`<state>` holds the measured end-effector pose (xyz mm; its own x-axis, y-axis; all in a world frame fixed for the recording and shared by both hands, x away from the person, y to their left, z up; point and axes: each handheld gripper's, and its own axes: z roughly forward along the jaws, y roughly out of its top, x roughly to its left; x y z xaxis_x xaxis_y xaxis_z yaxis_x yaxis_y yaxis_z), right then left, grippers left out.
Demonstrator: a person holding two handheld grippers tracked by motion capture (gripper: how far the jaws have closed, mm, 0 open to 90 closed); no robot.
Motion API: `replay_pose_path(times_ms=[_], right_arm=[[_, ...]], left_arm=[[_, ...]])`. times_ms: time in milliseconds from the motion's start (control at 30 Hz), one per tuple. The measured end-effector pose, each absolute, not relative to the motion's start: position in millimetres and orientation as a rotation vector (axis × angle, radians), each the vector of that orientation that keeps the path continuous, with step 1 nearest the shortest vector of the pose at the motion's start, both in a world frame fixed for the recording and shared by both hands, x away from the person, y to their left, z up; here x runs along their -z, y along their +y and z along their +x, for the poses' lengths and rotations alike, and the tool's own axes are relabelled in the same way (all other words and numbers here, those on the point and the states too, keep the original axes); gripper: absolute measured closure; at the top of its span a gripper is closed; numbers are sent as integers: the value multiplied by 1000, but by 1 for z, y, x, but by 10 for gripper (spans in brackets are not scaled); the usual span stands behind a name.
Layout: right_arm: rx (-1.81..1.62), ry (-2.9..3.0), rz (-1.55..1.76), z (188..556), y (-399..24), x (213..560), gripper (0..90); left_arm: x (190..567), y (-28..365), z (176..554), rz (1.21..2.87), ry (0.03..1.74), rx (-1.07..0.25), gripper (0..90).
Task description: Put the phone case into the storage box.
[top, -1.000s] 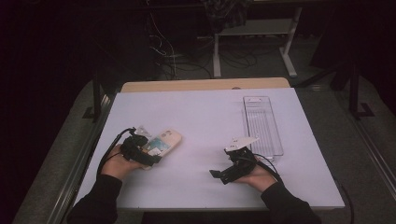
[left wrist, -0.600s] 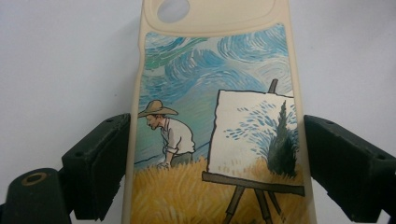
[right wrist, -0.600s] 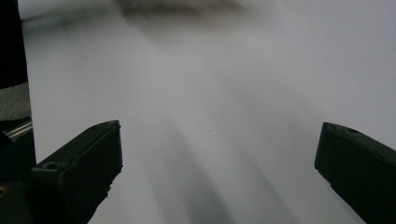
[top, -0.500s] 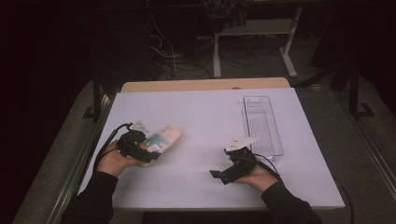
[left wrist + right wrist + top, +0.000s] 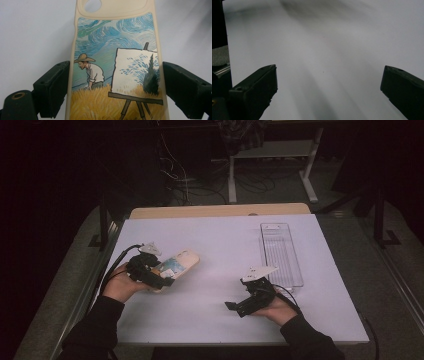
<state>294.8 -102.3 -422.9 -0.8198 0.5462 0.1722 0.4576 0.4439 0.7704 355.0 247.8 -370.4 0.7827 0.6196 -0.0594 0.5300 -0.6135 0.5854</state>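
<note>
Where the left tool grips: a phone case [image 5: 115,62] is clamped by its long edges between the two black jaws of the left tool [image 5: 150,272], pads pressed on both sides.
Case position: it is held at the left part of the desk [image 5: 220,245], its far end reaching toward the middle.
Case look: a cream rim with a rounded camera cut-out at the far end is seen; a painter in a straw hat, an easel with a canvas, a yellow field and a swirling blue sky are printed on it.
Case axis: the long axis runs straight out from the left tool, camera end away from the hand; in the high view it points right and slightly back, printed side up.
Right tool [image 5: 245,302]: it is held low at the right front of the desk, jaws spread wide with nothing between them.
Tray [image 5: 281,254]: a clear oblong tray is set at the right rear, lengthwise front to back.
Surface: the desk is covered in plain white.
Room: dark floor, cables and white desk legs are seen behind.
</note>
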Motion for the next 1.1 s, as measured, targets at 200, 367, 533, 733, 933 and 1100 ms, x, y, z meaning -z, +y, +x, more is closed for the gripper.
replay_pose_path(times_ms=[200, 367, 533, 733, 933, 1100], right_arm=[[-1338, 2575, 896, 294, -103, 419, 1], [-1349, 2579, 876, 293, -103, 415, 1], [-1342, 2592, 876, 293, -100, 409, 1], [-1352, 2588, 837, 298, -96, 401, 1], [-1347, 2588, 843, 304, -94, 397, 1], [-1347, 2590, 830, 309, -92, 393, 1]], left_arm=[[360, 238, 360, 2373, 802, -203, 111], [354, 235, 364, 2386, 736, -186, 111], [352, 234, 366, 2418, 686, -183, 111], [351, 232, 369, 2466, 621, -178, 111], [354, 228, 371, 2485, 558, -167, 111], [358, 230, 373, 2498, 508, -154, 111]])
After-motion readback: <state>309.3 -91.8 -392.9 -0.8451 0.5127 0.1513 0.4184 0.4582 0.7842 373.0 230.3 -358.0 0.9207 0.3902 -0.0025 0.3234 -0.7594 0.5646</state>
